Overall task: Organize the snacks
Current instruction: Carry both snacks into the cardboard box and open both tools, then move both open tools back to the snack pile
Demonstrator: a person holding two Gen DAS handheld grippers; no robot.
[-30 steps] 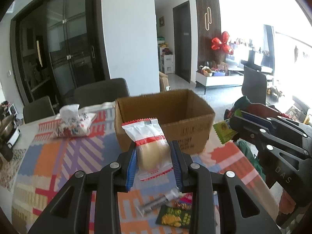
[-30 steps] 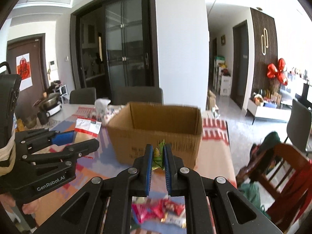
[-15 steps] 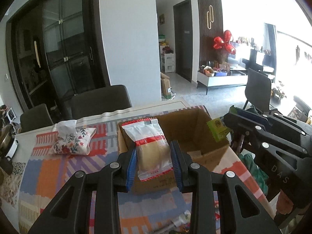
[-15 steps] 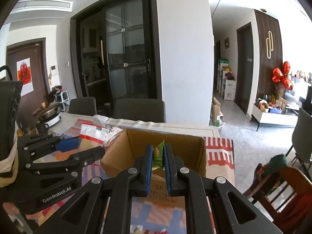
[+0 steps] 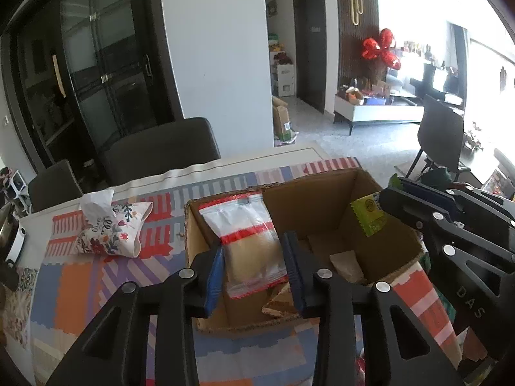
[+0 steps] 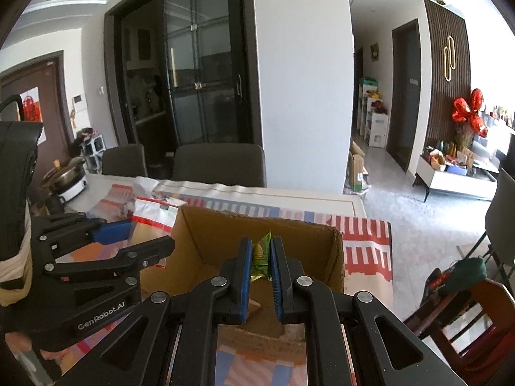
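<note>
Setting: dining room; tabletop [image 5: 106, 186] under a striped multicolour cloth, dark chairs and glass doors beyond.
Left gripper [image 5: 254, 273]: jaws pinching a clear, red-banded packet of pale biscuit [image 5: 248, 244], upright, over the box's 7 o'clock corner.
Right gripper [image 6: 261, 268]: jaws pressed on a small green foil sachet [image 6: 261, 254], above the box's near edge, toward 5 o'clock.
Open brown cardboard box [image 5: 322, 206]: mouth up, directly beneath both snacks; cardboard scraps on its floor.
Floral fabric tissue pouch [image 5: 112, 231]: at 10 o'clock, apart from the box.
Step in hand: probably dropping both snacks in.
Doing it well: lower each below the rim, then part the jaws, keeping the grippers apart.
</note>
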